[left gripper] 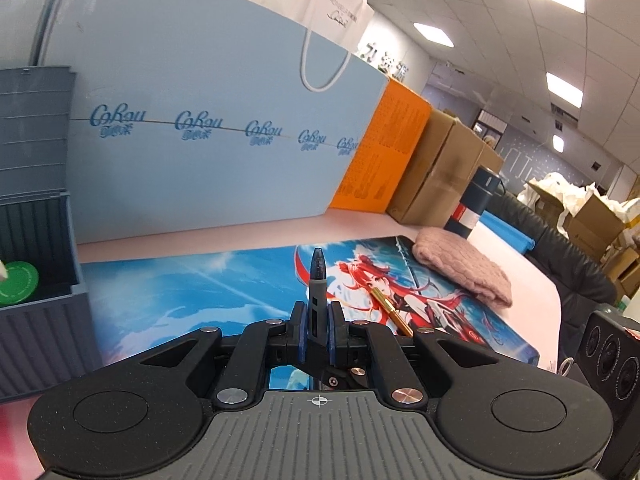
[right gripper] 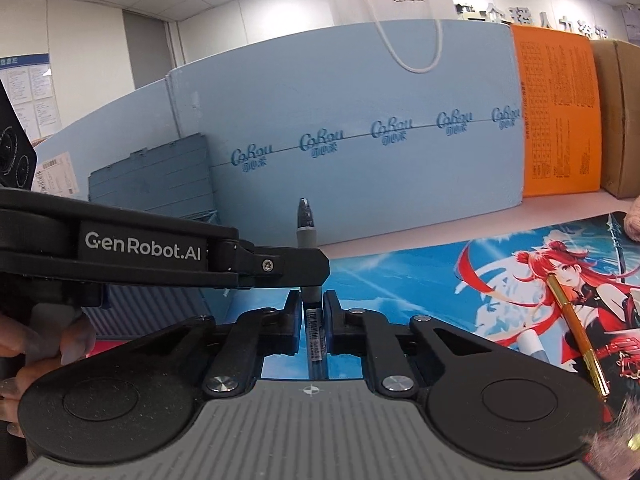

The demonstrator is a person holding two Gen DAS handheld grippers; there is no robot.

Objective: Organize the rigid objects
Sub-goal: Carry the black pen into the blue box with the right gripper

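My left gripper [left gripper: 317, 316] is shut on a dark pen [left gripper: 317, 276] whose tip points forward, above the anime desk mat [left gripper: 200, 292]. In the right wrist view the same pen [right gripper: 306, 224] runs between the pads of my right gripper [right gripper: 312, 312], which is also shut on its lower barrel. The left gripper [right gripper: 296, 268] crosses in from the left and clamps the pen higher up. A gold pen [right gripper: 576, 328] lies on the mat at the right; it also shows in the left wrist view [left gripper: 390, 304]. A grey-blue storage box [left gripper: 36, 292] stands at the left, with a green round lid [left gripper: 18, 284] inside.
A large light-blue carton [left gripper: 200, 120] stands behind the mat, with an orange box [left gripper: 380, 152], brown cartons [left gripper: 436, 168] and a white paper bag [left gripper: 320, 4]. A pink knitted item [left gripper: 464, 268] and a dark bottle [left gripper: 474, 204] sit at the right.
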